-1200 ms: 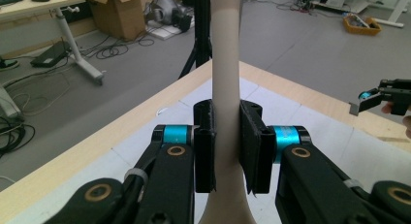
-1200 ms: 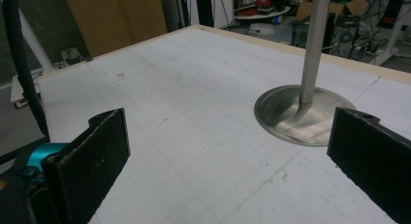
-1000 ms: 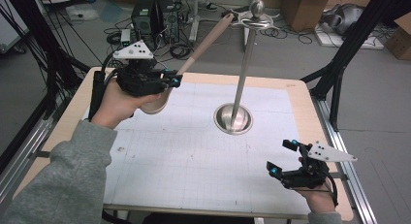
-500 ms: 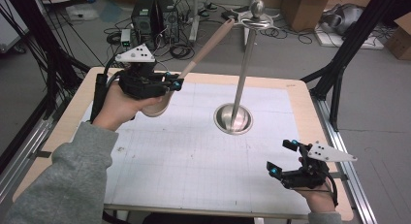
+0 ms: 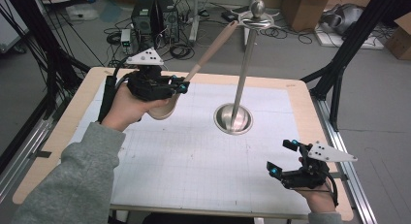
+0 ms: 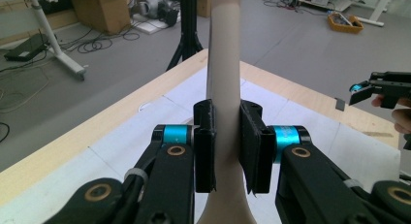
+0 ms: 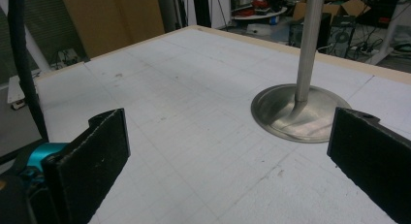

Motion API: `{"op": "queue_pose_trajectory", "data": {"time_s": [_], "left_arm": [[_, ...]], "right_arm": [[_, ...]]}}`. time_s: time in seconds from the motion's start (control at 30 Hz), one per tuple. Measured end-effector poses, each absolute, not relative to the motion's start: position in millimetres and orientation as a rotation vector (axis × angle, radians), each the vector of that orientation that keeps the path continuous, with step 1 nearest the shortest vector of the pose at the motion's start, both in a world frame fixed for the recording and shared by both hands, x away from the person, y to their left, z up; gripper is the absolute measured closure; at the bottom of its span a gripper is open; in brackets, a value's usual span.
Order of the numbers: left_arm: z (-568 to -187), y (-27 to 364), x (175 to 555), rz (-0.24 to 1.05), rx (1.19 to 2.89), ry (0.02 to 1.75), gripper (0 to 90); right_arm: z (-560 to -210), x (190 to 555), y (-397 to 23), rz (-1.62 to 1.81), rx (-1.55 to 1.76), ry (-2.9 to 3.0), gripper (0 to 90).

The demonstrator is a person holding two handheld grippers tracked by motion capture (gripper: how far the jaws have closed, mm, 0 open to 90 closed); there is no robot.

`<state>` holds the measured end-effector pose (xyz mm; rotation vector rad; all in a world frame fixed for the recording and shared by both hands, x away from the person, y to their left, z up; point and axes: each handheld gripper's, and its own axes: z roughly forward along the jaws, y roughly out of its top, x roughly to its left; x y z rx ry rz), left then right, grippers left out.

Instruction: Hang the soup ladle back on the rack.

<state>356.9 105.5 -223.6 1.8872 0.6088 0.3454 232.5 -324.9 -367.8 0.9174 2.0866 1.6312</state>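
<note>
Left gripper (image 5: pixel 180 87) clamps beige ladle (image 5: pixel 212 45) handle, lifted, tip nearing hook atop metal stand (image 5: pixel 245 59). Hanging not yet done. Right gripper (image 5: pixel 283 157) gapes, holds nothing, resting apart.

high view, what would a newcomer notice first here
First, the left gripper at the table's far left, shut on the handle of a beige ladle that slants up toward a tall metal stand at the centre. Then the right gripper at the near right edge, jaws open and holding nothing.
</note>
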Motion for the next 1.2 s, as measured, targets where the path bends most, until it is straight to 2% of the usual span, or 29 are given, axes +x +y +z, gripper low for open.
{"op": "queue_pose_trajectory", "data": {"time_s": [1.2], "left_arm": [[-260.3, 40.3, 391.8, 0.340, 1.985, 0.707, 77.3]], "right_arm": [[-369.1, 231.5, -329.0, 1.648, 0.934, 2.076, 0.1]]}}
